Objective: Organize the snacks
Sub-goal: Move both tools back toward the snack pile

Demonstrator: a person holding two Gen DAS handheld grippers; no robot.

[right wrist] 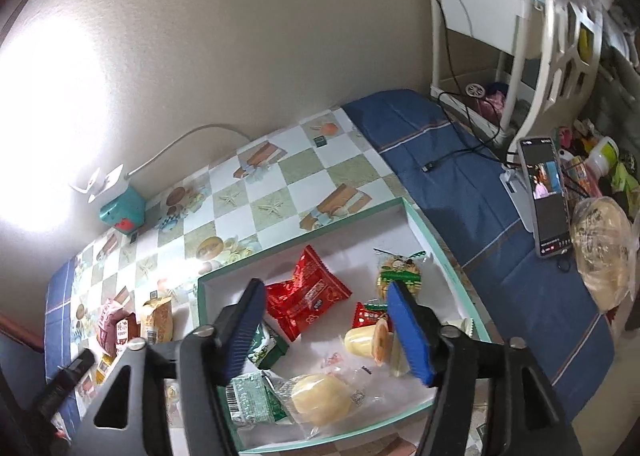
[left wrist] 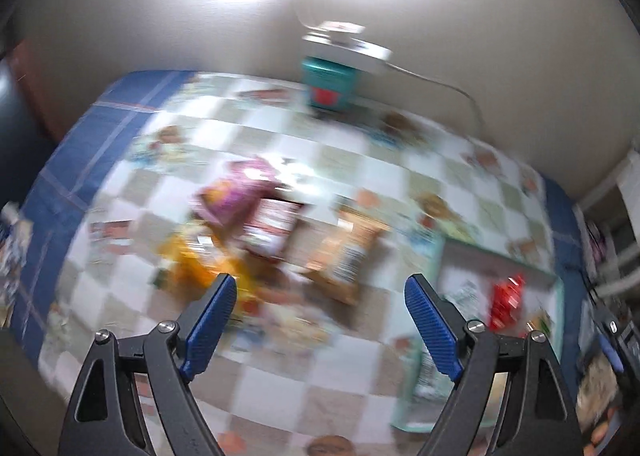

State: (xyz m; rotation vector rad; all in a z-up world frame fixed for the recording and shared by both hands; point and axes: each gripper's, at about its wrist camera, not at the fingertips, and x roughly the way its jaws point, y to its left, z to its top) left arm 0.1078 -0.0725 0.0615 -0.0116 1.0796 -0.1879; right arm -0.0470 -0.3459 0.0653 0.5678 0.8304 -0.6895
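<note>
The left wrist view is motion-blurred. My left gripper (left wrist: 320,296) is open and empty above loose snacks on the table: a purple packet (left wrist: 240,192), a red-and-white packet (left wrist: 274,226), an orange packet (left wrist: 192,256) and a tan packet (left wrist: 346,252). My right gripper (right wrist: 324,302) is open and empty above a teal-rimmed white tray (right wrist: 416,212). The tray holds a red packet (right wrist: 308,296), a cookie pack (right wrist: 398,274), a jelly cup (right wrist: 368,342), a green carton (right wrist: 266,348), a wrapped yellow bun (right wrist: 320,398) and a green wafer pack (right wrist: 250,400).
A teal box (right wrist: 122,212) with a white lamp and cable stands by the wall. A phone on a stand (right wrist: 544,200), a bagged flatbread (right wrist: 602,252) and a black cable (right wrist: 452,154) lie on the blue cloth at right. A white shelf (right wrist: 500,16) is behind.
</note>
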